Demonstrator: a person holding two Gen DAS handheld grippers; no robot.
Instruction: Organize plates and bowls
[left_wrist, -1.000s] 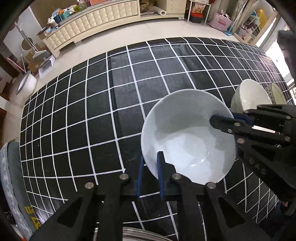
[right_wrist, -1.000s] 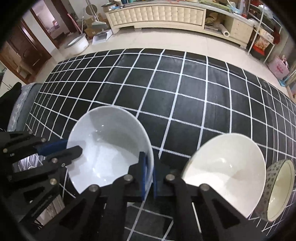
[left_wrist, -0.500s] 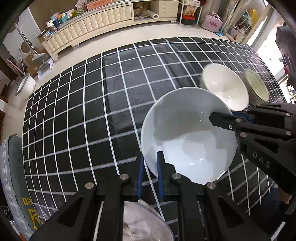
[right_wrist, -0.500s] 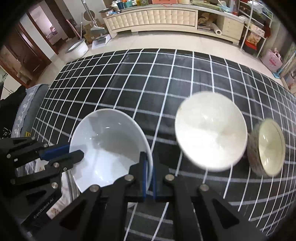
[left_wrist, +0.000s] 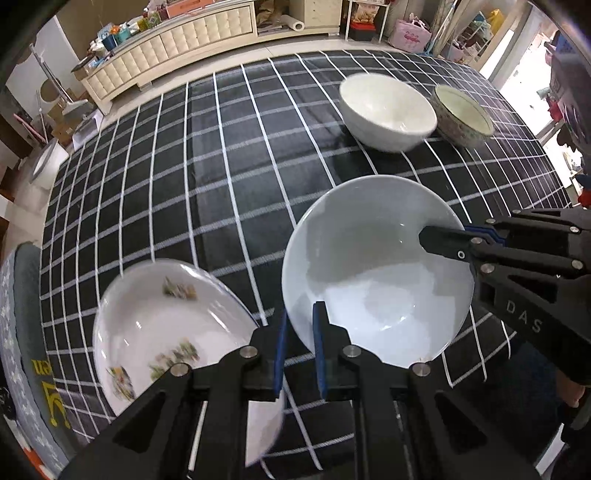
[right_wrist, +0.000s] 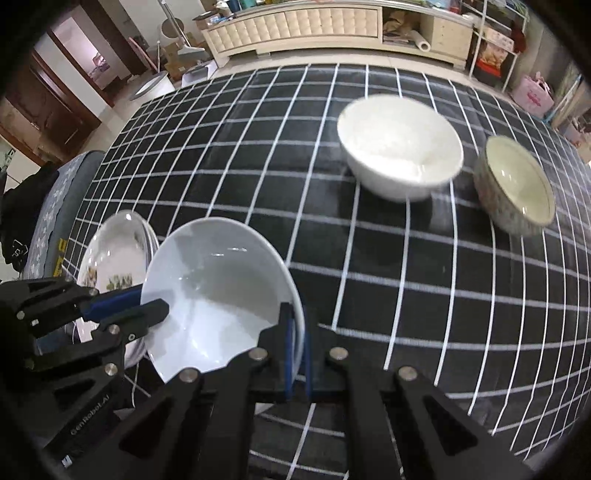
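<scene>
Living room with a cream tufted cabinet (left_wrist: 173, 55) along the far wall; up front, a counter (left_wrist: 236, 192) under black cloth gridded in white.

Held above the cloth at near centre: a plain white bowl (left_wrist: 373, 280), gripped from two sides at once. Left gripper (left_wrist: 298, 347) at the near rim, jaws pinching the rim wall between blue pads, one pad inside and one outside. Right gripper (right_wrist: 295, 343) pinching the opposite rim the same way, reaching in level from the right side of the left-wrist view. Bowl tipped slightly, mouth up.

Just left of the bowl and lower: a flower-patterned plate (left_wrist: 162, 332), seemingly the top of a small stack. Well apart at the far right: a deeper white bowl (left_wrist: 386, 110), and touching or just beside it a speckled bowl (left_wrist: 461, 114).

Step in hand, by judgement: carrying the plain bowl toward its resting place. Destination unclear, either the plate stack or the far bowls. Next move calls for both grippers travelling together, keeping the rim level, lowering gently, then releasing.
</scene>
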